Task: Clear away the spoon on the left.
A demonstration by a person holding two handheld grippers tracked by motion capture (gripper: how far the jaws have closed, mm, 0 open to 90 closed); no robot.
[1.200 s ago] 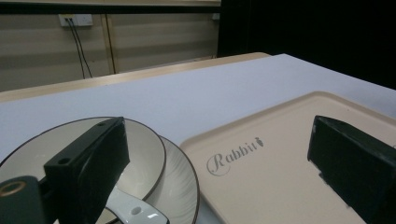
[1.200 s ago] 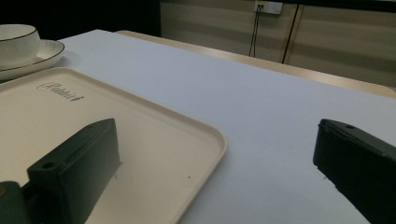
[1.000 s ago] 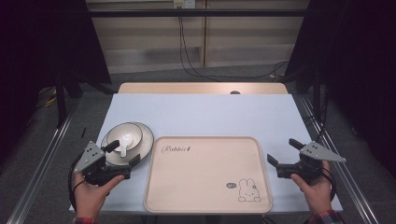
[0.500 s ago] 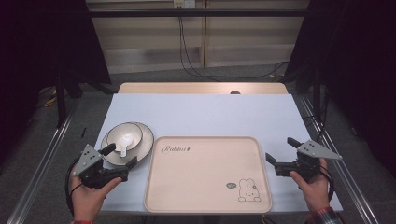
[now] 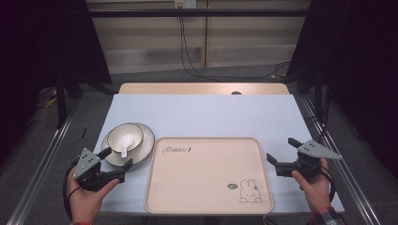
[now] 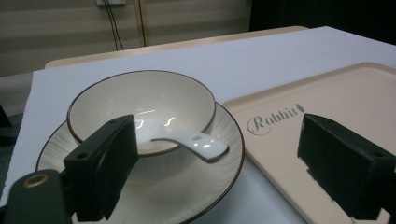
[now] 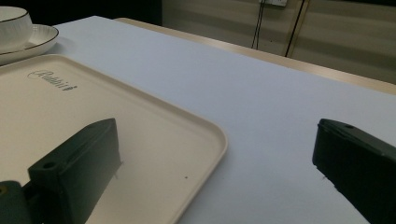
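Tongs first: the left gripper sits at the near left edge of the table, held in the person's left hand, and its two black jaws stand wide apart with nothing between them. In the left gripper view one jaw hangs over the near rim of the plate and the other over the corner of the tray, without touching either as far as can be told. The right gripper is at the near right, in the right hand, jaws likewise spread and empty; in the right gripper view one jaw hovers over the tray's corner and the other over bare tabletop beside it. Between the two grippers lies one beige tray with rounded corners, carrying nothing; it bears the printed word "Rabbit" near its far left corner and a small rabbit drawing near its near right corner. Just left of the tray, close to its far left corner, stands one cream plate with a dark rim. One cream bowl, also dark-rimmed, sits on that plate. One white spoon rests in the bowl, its scoop down inside and its handle sticking out over the near rim above the plate. The table has a pale top, with a wooden strip showing along its far edge.
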